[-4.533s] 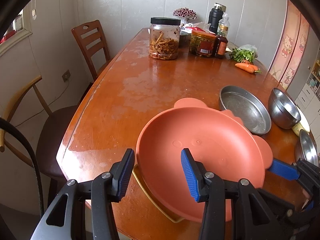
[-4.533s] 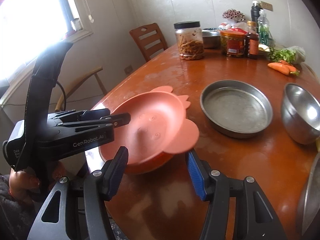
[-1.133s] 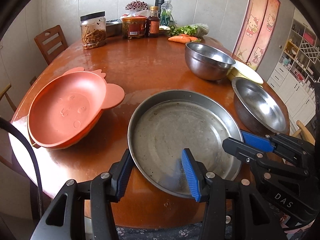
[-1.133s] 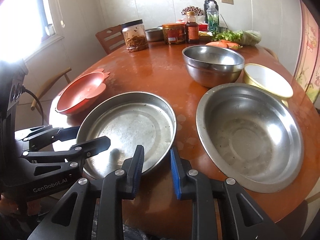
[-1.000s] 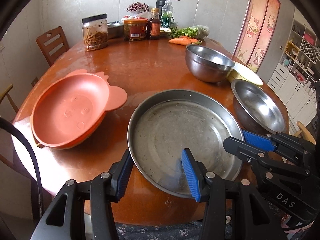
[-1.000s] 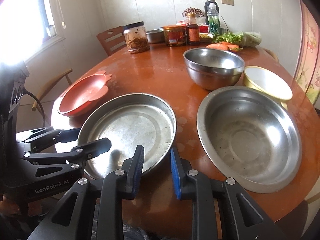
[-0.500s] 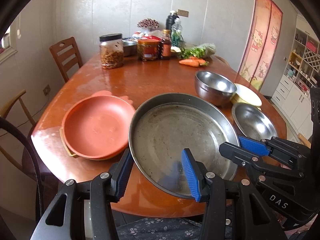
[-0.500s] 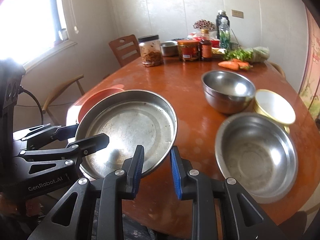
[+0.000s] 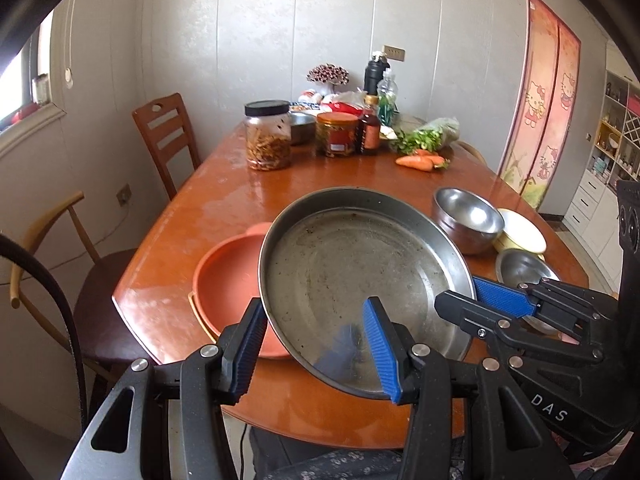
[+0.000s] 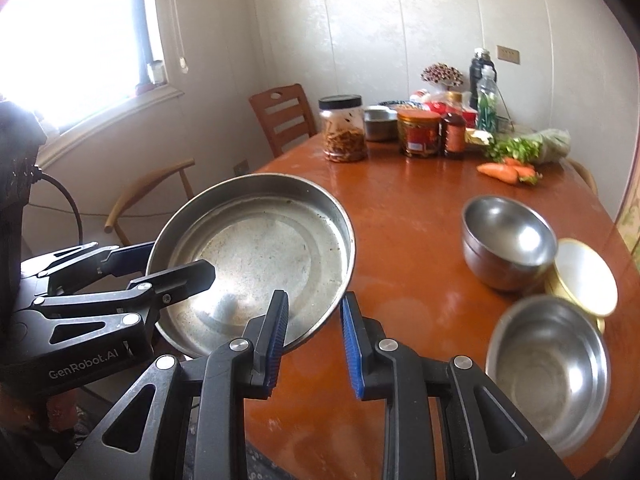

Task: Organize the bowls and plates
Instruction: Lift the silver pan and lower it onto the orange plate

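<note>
1. Wooden table (image 9: pixel 224 216), glossy brown, fills both views, with pale panelled walls behind. The left wrist view alone shows the cartoon-cat door panels (image 9: pixel 548 92) and white shelving at far right; the right wrist view alone shows the bright window (image 10: pixel 68 36).
2. Two chairs stand at the table's far-left side, a slatted wooden chair (image 9: pixel 166 136) and a curved-arm chair (image 9: pixel 48 236).
3. Steel plate (image 9: pixel 360 284), wide and shallow, is held clear of the table and tilted, near the front edge.
4. Left gripper (image 9: pixel 316 344) sits astride the plate's near rim, one finger outside and one over the interior. The fingers stand fairly wide, and whether they press the rim cannot be told.
5. Right gripper (image 10: pixel 312 344) has narrow jaws at the plate's right edge. Its left finger overlaps the rim, but an actual grip cannot be confirmed.
6. Orange plate (image 9: pixel 228 280) rests on the table partly under the steel plate. It shows in the left wrist view only.
7. Large steel bowl (image 10: pixel 548 372), deep steel bowl (image 10: pixel 508 240) and yellow bowl (image 10: pixel 584 280) sit clustered on the right side, seen more fully in the right wrist view.
8. Far end of the table holds a glass jar (image 9: pixel 267 136), red-labelled jar (image 9: pixel 336 134), bottles, greens and carrots (image 9: pixel 420 160).
</note>
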Available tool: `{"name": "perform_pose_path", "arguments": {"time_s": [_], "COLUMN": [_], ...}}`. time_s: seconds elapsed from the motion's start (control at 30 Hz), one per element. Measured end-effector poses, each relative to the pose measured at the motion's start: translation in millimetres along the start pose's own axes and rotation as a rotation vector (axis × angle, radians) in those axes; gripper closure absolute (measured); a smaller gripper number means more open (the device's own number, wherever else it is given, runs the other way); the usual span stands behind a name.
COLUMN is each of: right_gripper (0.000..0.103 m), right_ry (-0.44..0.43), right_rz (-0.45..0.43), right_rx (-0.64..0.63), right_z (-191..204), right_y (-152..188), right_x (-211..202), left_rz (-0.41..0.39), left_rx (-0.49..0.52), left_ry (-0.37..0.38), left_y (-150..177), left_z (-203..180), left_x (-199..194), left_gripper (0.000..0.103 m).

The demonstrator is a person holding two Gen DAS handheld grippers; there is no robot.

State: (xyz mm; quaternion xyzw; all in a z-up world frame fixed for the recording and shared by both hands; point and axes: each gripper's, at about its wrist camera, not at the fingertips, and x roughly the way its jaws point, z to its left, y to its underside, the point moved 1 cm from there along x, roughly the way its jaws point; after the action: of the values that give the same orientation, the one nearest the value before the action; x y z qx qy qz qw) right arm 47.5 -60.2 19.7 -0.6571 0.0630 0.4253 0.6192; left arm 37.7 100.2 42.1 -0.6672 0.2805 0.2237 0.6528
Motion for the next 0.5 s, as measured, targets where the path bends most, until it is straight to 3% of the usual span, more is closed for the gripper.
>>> {"name": "perform_pose_path", "arguments": {"time_s": [0.5], "right_gripper": [0.075], "right_ry": [-0.04], "right_rz": [-0.037], "right_rx": [-0.043], "right_z": [18.4], "right_y": [-41.8], "right_x": [25.0], "left_rz": [-0.005], "left_rx": [-0.021], "left_ry": [-0.051], "left_y": [-22.9], "left_z": [36.0], "left_x": [15.1], "left_gripper": [0.054]}}
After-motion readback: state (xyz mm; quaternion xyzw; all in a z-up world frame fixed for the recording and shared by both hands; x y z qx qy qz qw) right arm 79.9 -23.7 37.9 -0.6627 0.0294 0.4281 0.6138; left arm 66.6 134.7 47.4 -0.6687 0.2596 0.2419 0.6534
